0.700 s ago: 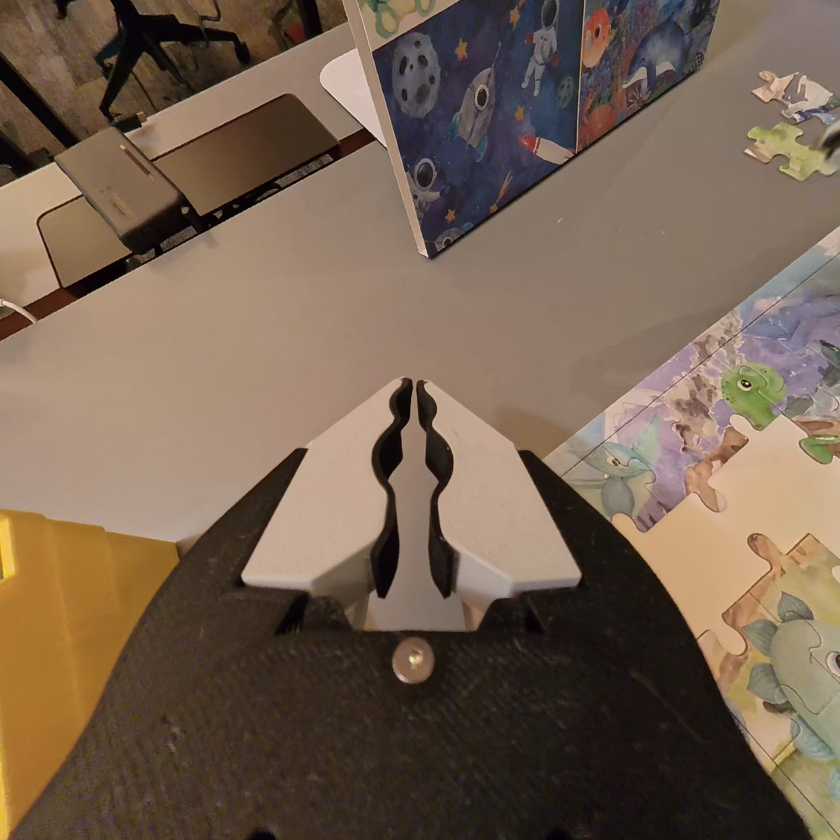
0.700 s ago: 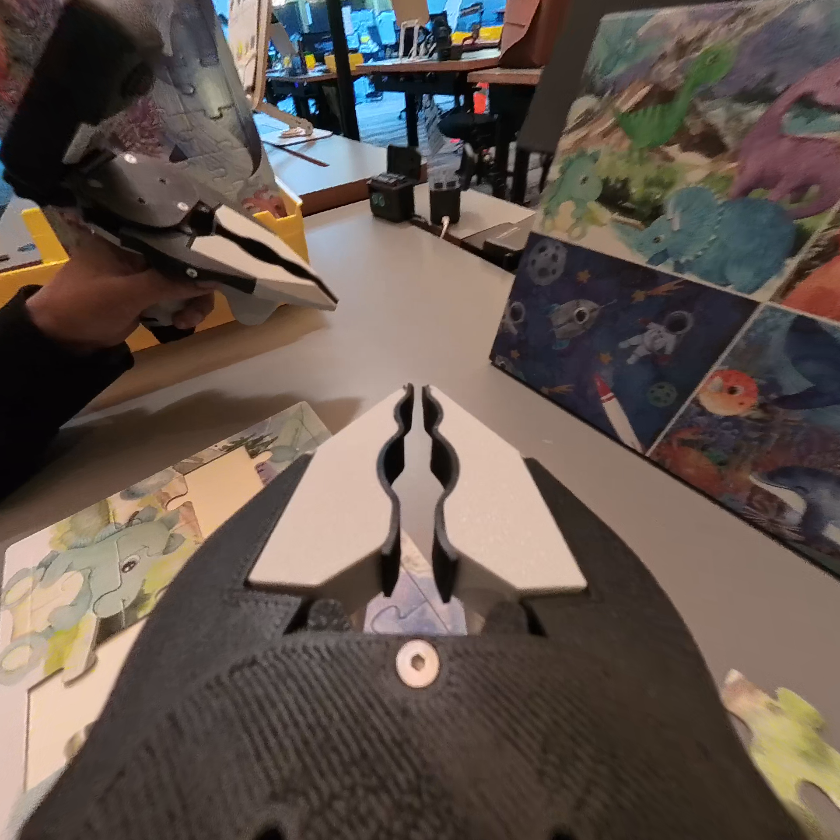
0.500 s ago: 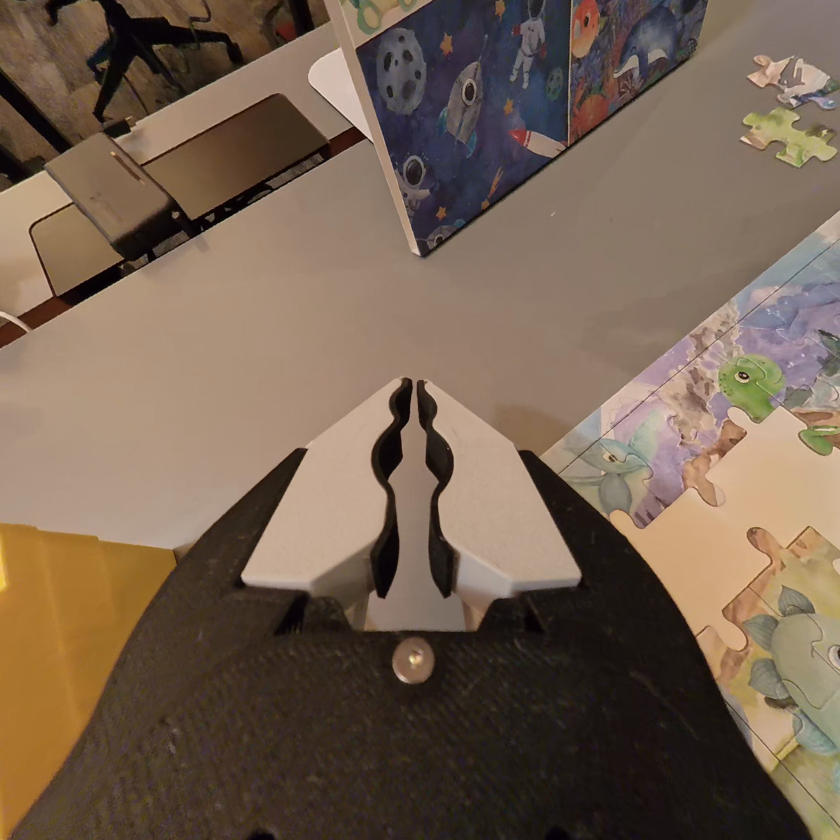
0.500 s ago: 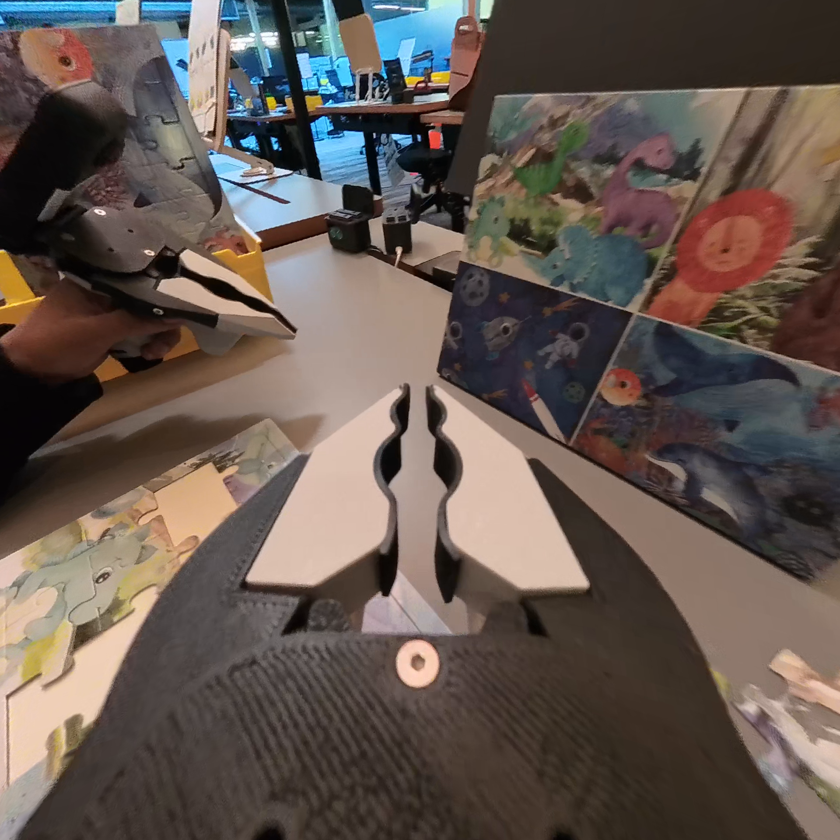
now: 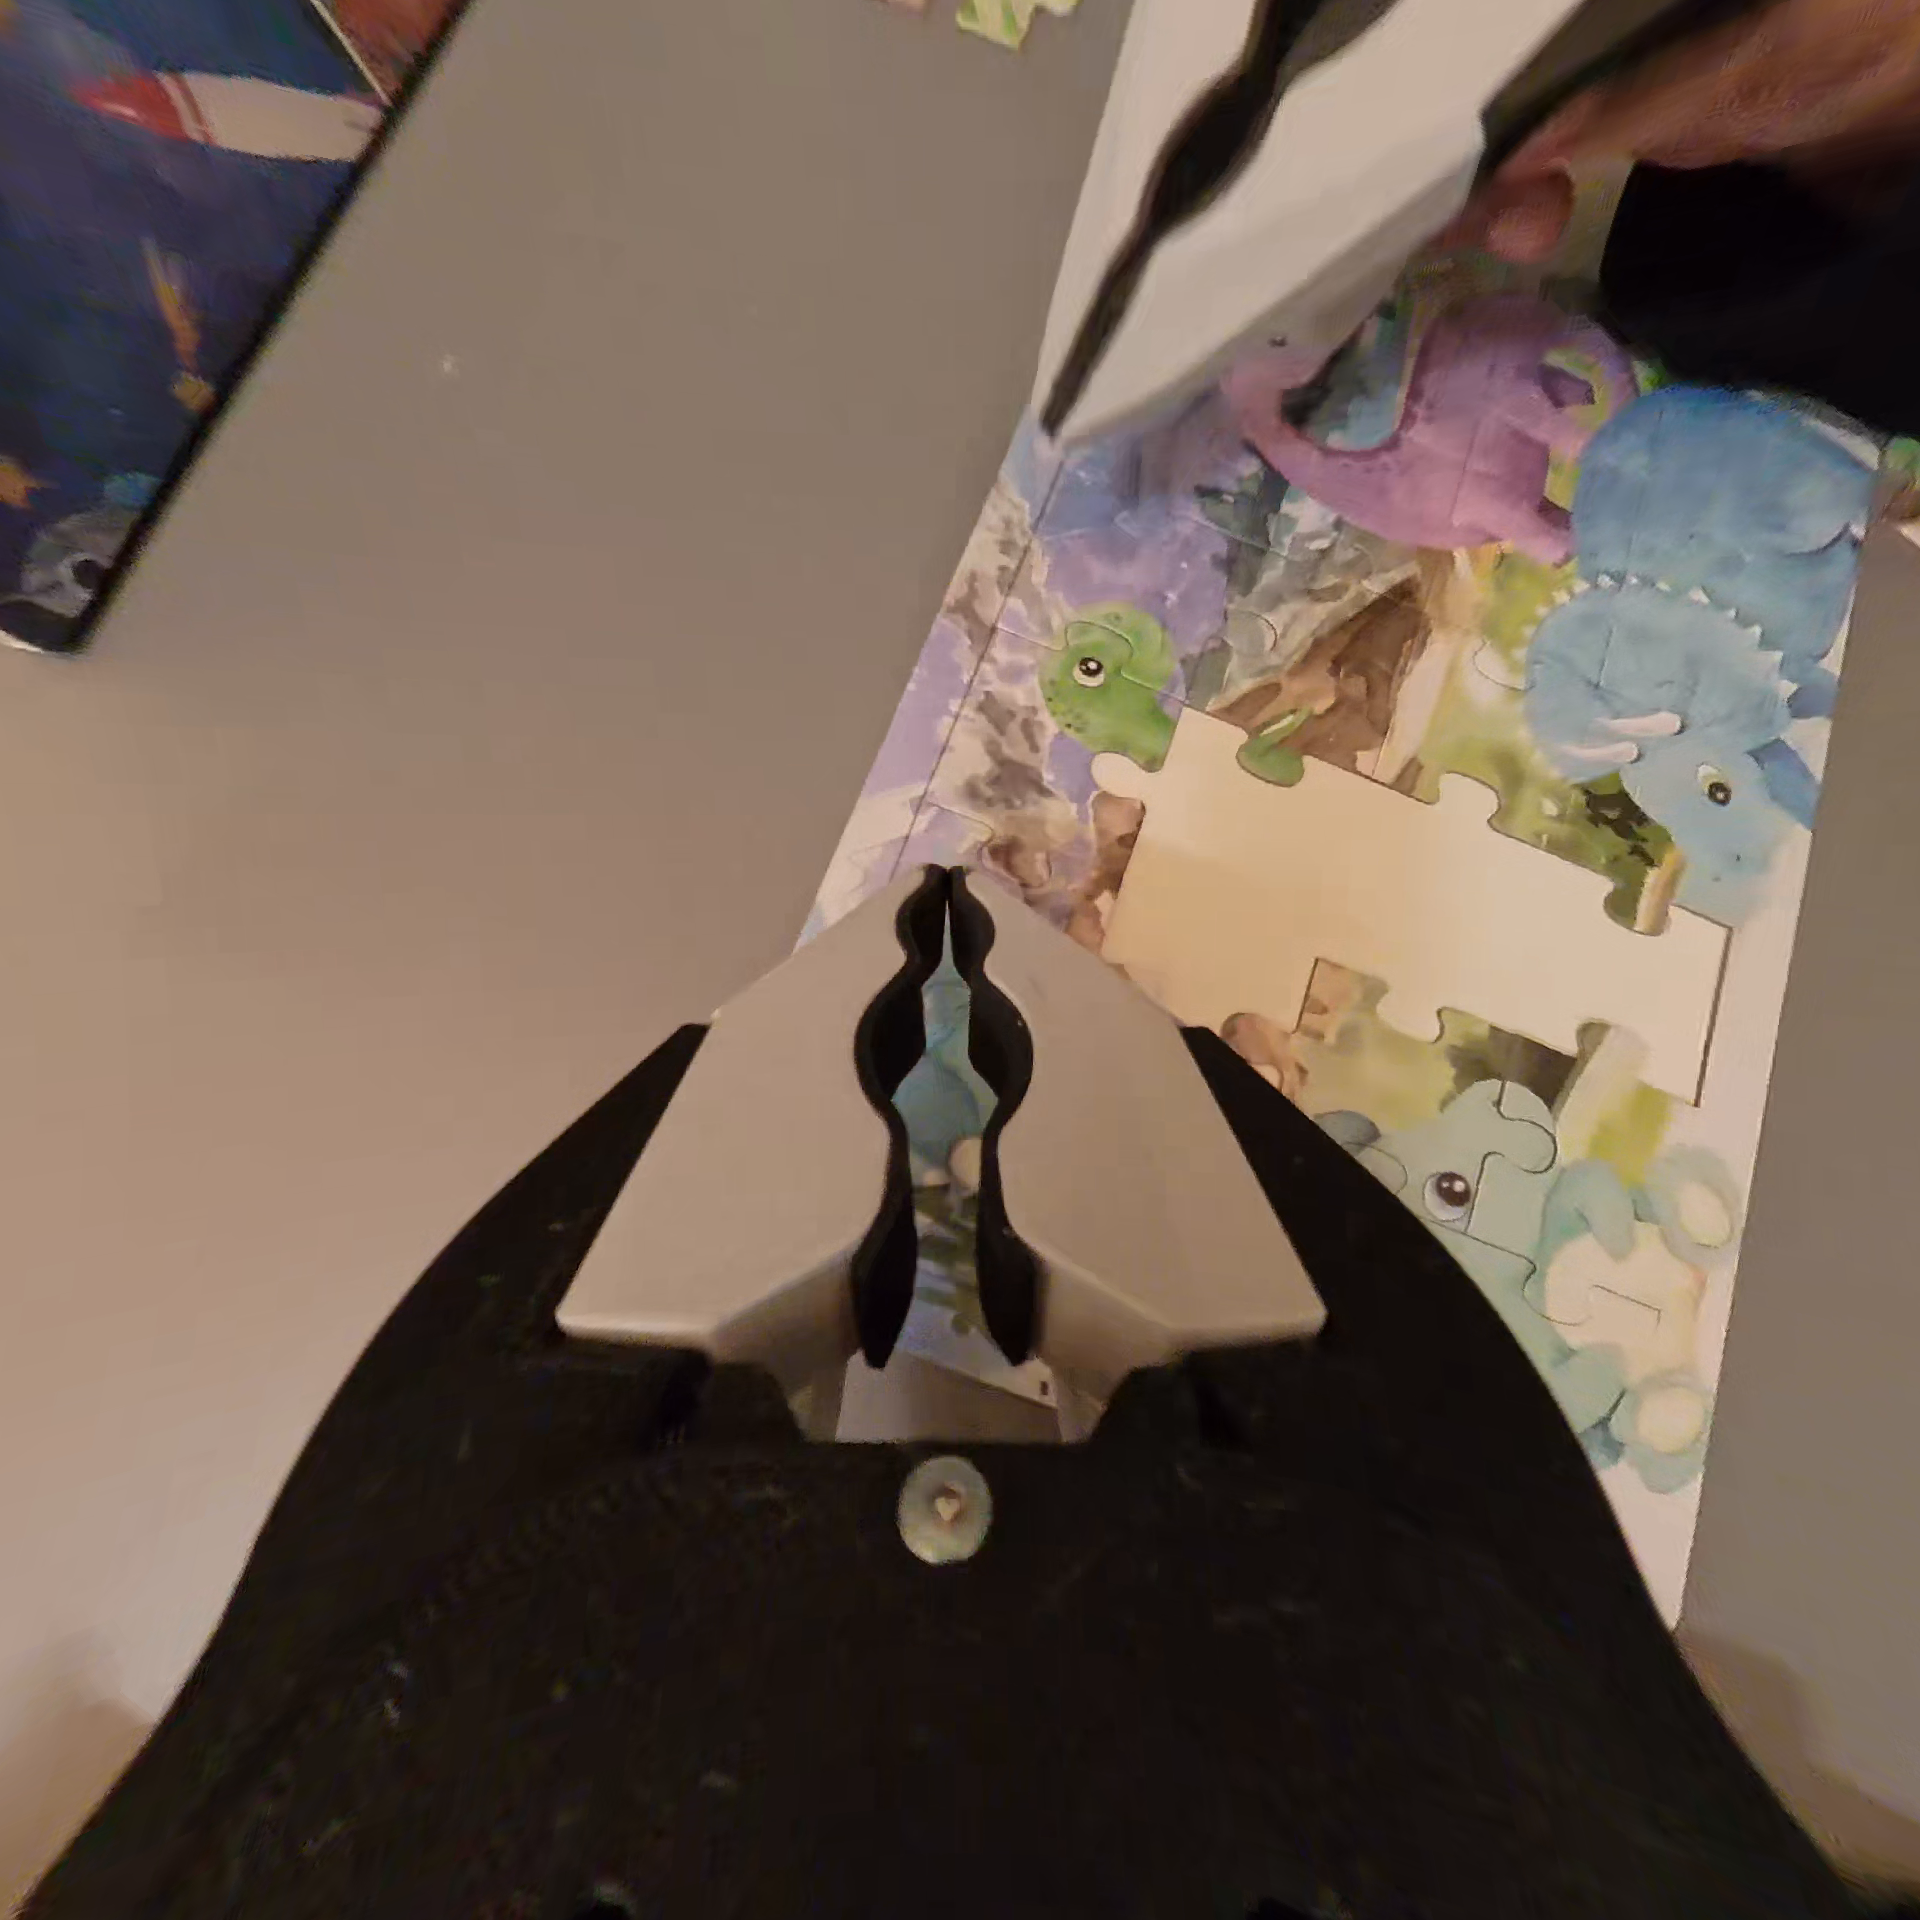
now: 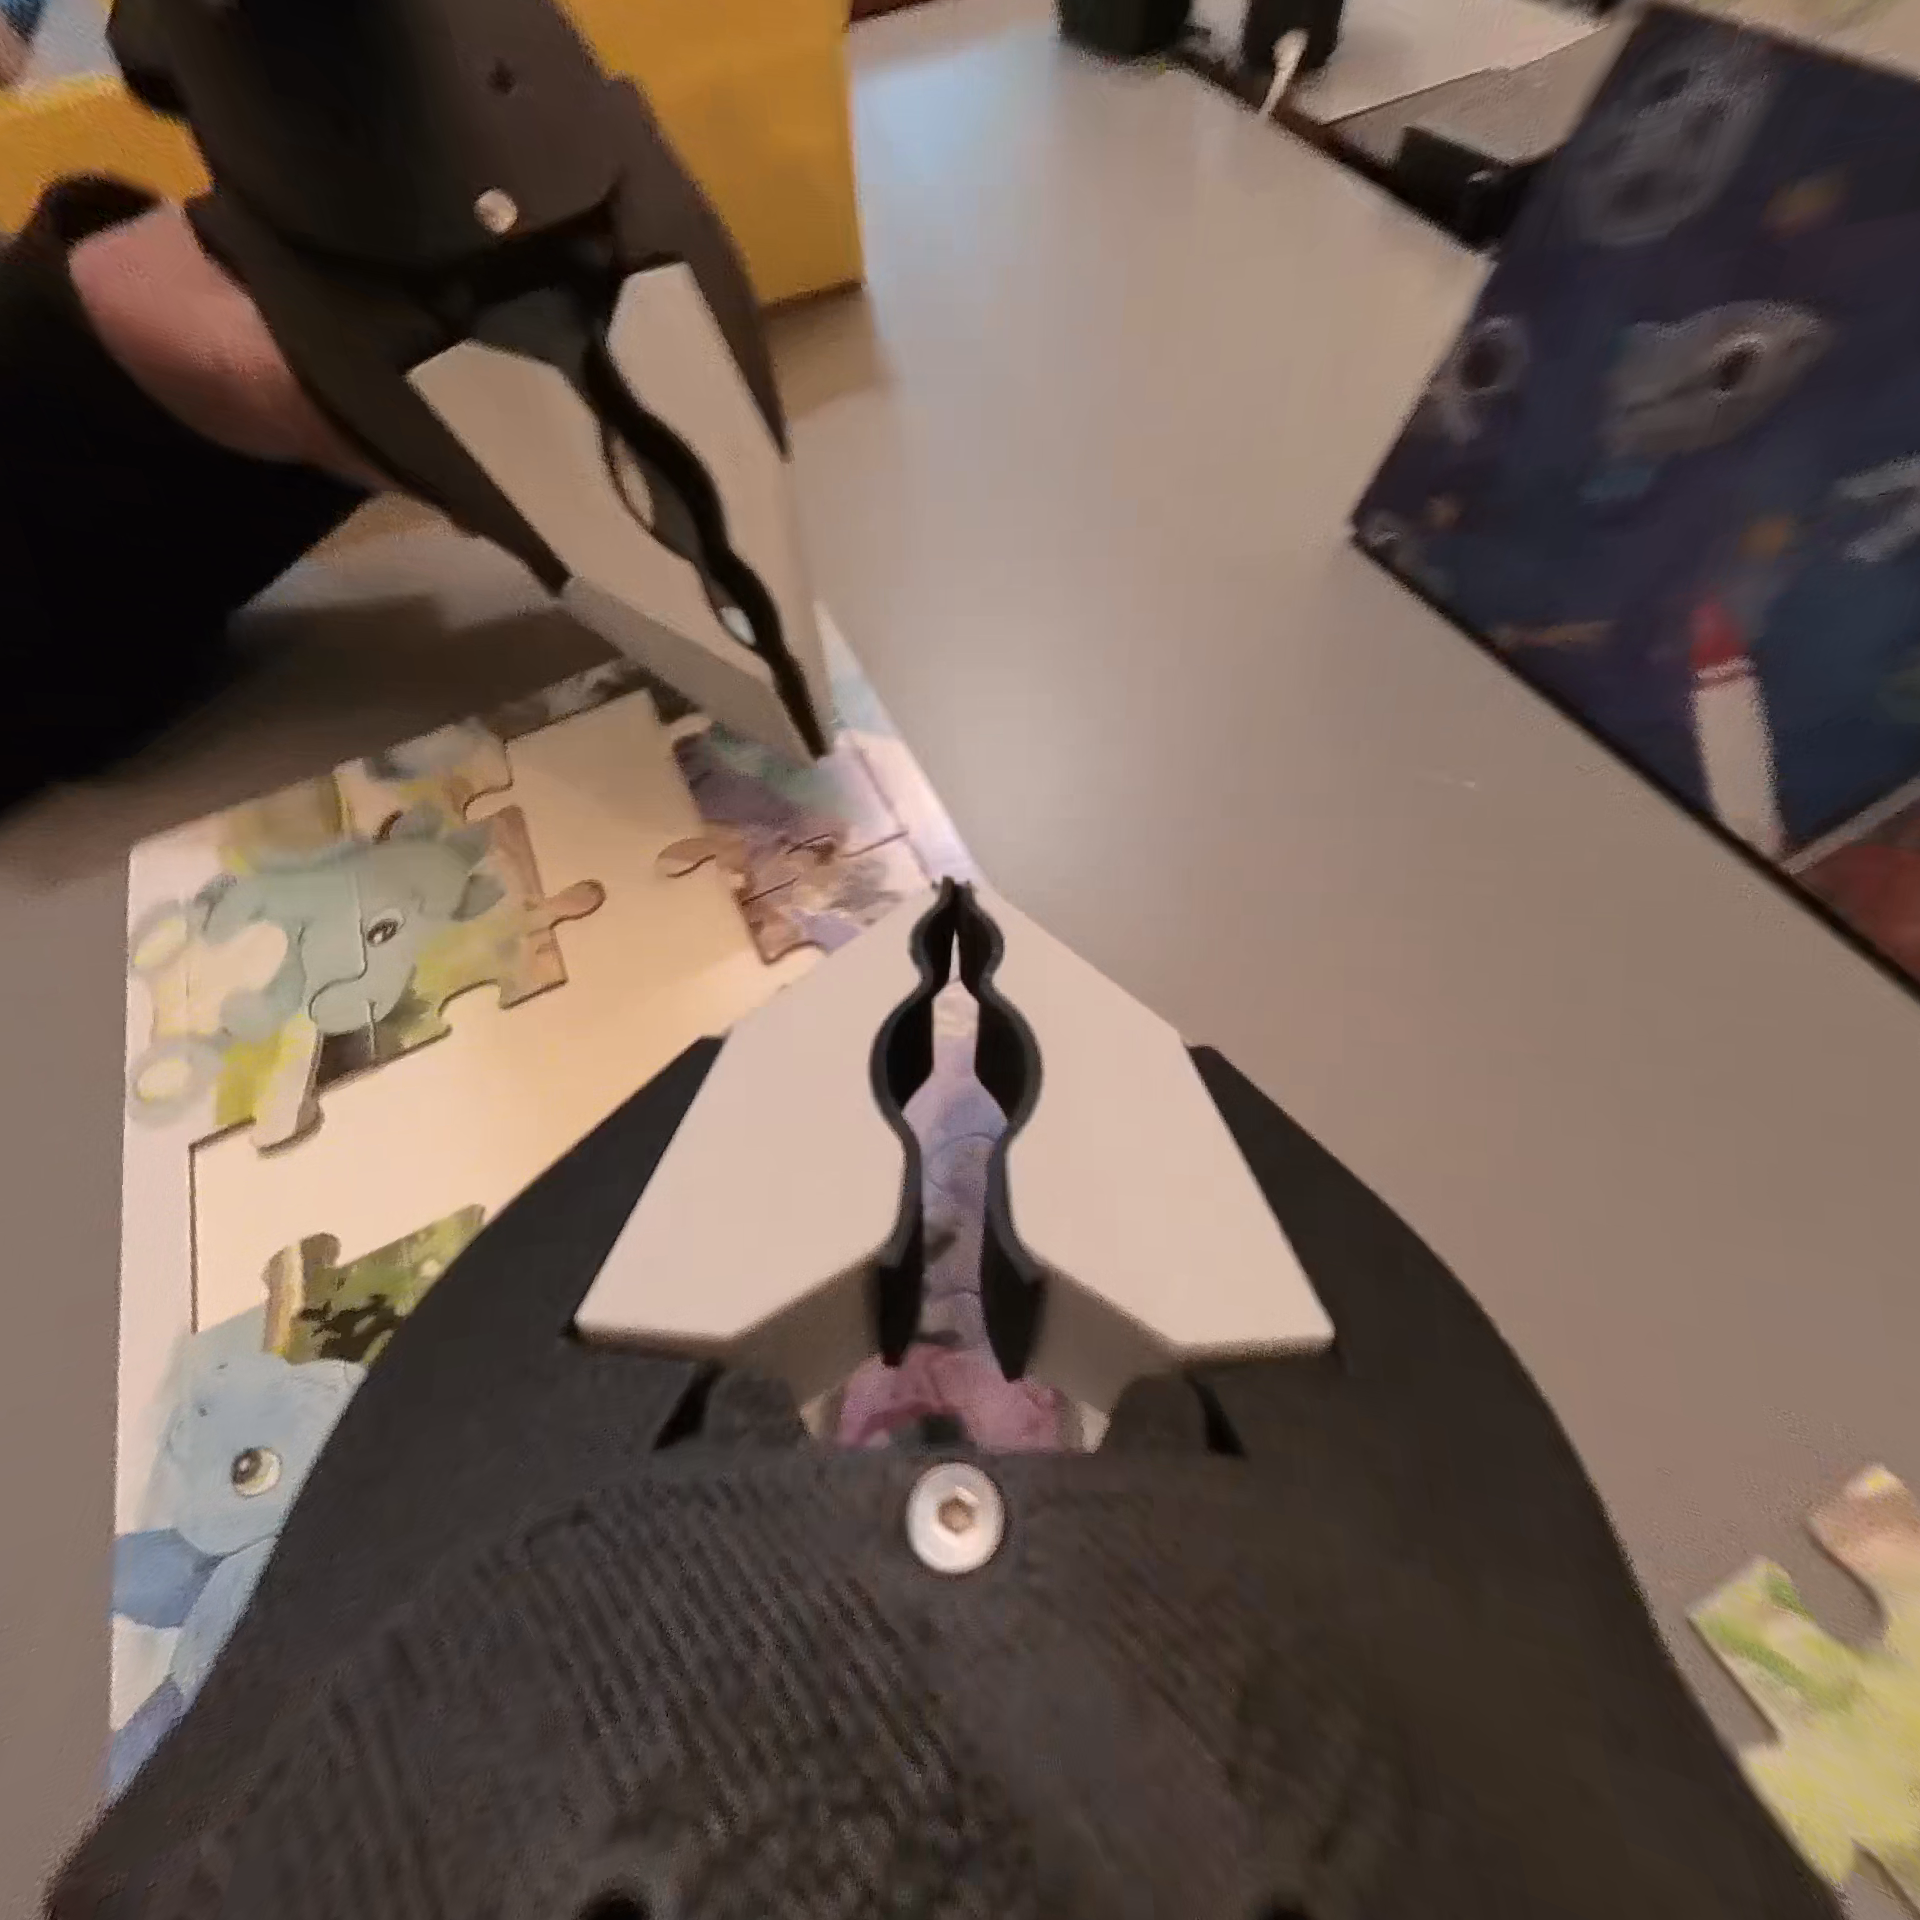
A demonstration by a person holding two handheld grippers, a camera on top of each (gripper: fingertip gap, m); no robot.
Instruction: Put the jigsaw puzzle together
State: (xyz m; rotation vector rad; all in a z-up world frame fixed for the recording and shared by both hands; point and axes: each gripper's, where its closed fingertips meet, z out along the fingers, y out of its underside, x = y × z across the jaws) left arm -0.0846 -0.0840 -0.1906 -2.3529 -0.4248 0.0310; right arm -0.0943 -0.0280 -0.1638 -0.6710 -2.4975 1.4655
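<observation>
- Left wrist view: the left gripper (image 5: 948,883) hangs over the near left edge of the puzzle (image 5: 1351,790), its jaws clenched tip to tip with nothing between them.
- The puzzle lies flat on the grey table (image 5: 468,727), partly filled. A green dinosaur (image 5: 1112,686), a purple one (image 5: 1455,436) and a blue one (image 5: 1683,665) are in place, with a pale teal one (image 5: 1496,1174) nearer the camera.
- A bare cream gap (image 5: 1403,914) sits in the middle of the puzzle, between the green and the teal dinosaurs.
- The right gripper (image 5: 1055,416) reaches in from the upper right over the far end of the puzzle, held by a hand (image 5: 1766,94); its jaws look closed and empty.
- A box (image 5: 135,312) with a space picture lies at the upper left, well apart from the puzzle.
- Right wrist view: the right gripper (image 6: 956,899) is above the puzzle's (image 6: 416,987) edge, jaws pressed together at the tips, holding nothing.
- The left gripper (image 6: 810,743) points down at the puzzle's far corner; whether it touches is unclear.
- A loose green piece (image 6: 1808,1704) lies on the table (image 6: 1195,675) at the lower right, apart from the puzzle.
- A yellow bin (image 6: 748,135) stands behind the left gripper, and the box (image 6: 1683,416) is at the right.
</observation>
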